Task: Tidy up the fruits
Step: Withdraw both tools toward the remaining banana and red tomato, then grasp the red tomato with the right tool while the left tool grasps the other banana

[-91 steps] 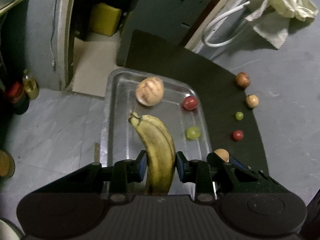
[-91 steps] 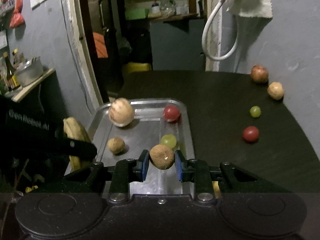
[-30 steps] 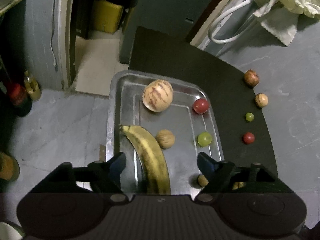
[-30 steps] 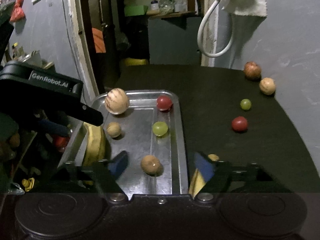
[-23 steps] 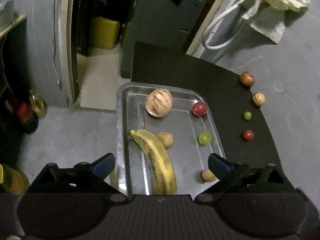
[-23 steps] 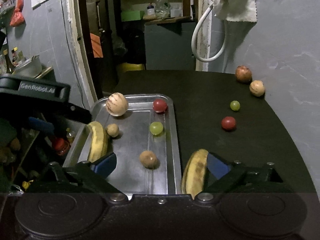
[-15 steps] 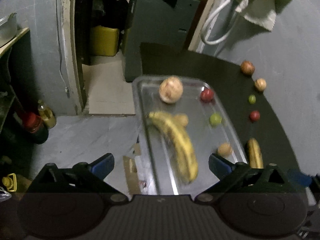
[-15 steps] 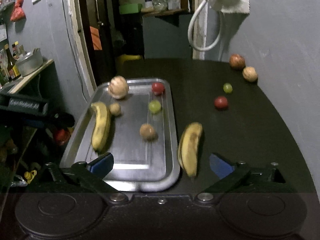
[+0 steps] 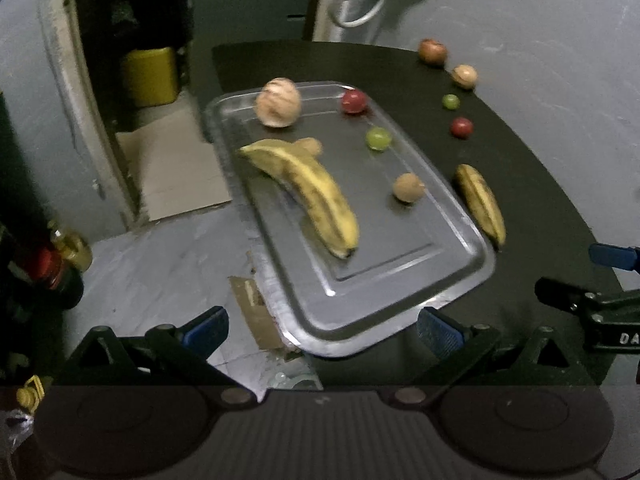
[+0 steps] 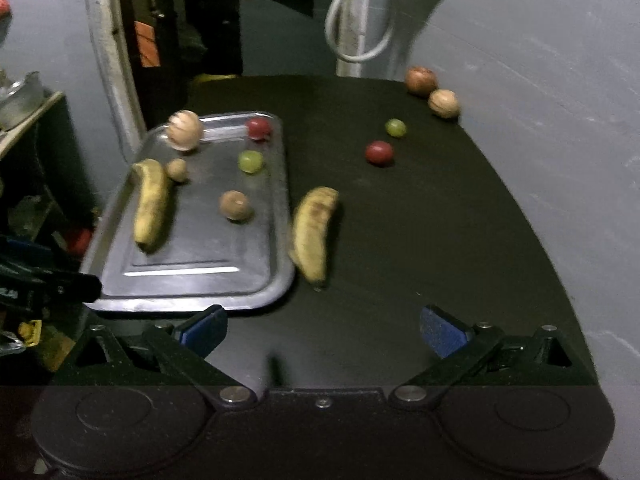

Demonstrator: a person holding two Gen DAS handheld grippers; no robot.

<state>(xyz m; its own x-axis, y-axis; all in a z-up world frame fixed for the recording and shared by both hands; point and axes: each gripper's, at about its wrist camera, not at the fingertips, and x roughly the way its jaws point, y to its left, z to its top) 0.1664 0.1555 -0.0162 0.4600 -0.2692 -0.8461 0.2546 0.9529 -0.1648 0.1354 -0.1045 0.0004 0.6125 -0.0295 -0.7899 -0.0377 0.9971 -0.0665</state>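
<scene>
A dark, matte, round-edged table (image 10: 400,240) fills most of the right wrist view, and a shiny rectangular metal tray (image 10: 208,276) with rounded corners sits at its left edge. On the tray lies a curved, brown-speckled yellow banana (image 10: 150,204), with a striped pale round fruit (image 10: 184,130) at the upper left corner, two small tan balls (image 10: 236,205), possibly nuts given the blur, a red ball (image 10: 259,128) and a green one (image 10: 251,161). A second banana (image 10: 314,232) lies on the table just beside the tray's right rim. Four small round fruits (image 10: 379,153) sit well apart, toward the upper right. The left gripper (image 9: 320,330) and right gripper (image 10: 322,330) both stand spread wide with nothing between their blue pads.
</scene>
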